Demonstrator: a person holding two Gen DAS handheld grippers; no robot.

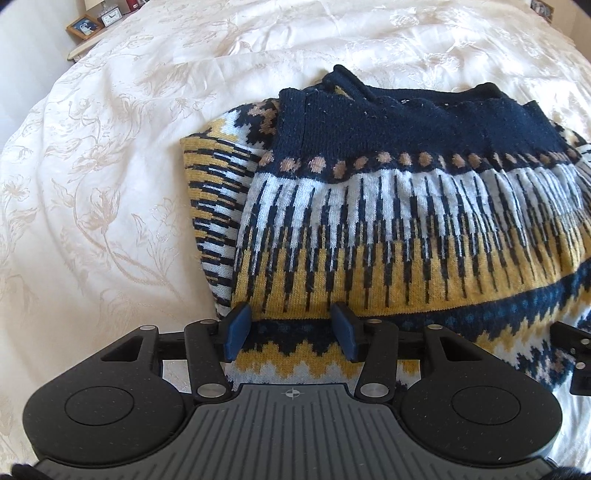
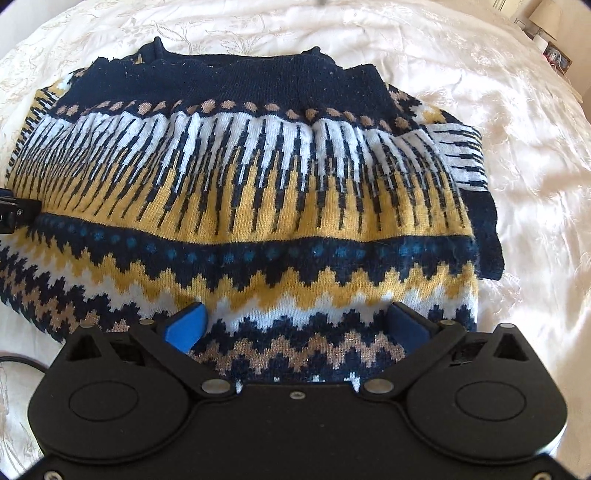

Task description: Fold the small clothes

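A knitted sweater (image 1: 388, 221) in navy, mustard and white lies folded on a cream bedspread (image 1: 92, 184). Its navy ribbed hem is at the far side, and a sleeve is tucked under on the left. My left gripper (image 1: 291, 317) is open over the sweater's near left part, its blue pads (image 1: 236, 332) straddling the edge of the upper layer. The right wrist view shows the same sweater (image 2: 258, 184), with a folded sleeve sticking out at the right. My right gripper (image 2: 297, 323) is open wide over the near zigzag band. Neither gripper has fabric pinched in it.
A bedside table with a framed photo (image 1: 83, 26) and a small clock (image 1: 110, 17) stands beyond the bed's far left corner. More small items (image 2: 554, 55) sit past the far right corner. A dark cable (image 2: 22, 360) lies on the bedspread (image 2: 535, 184) beside the right gripper.
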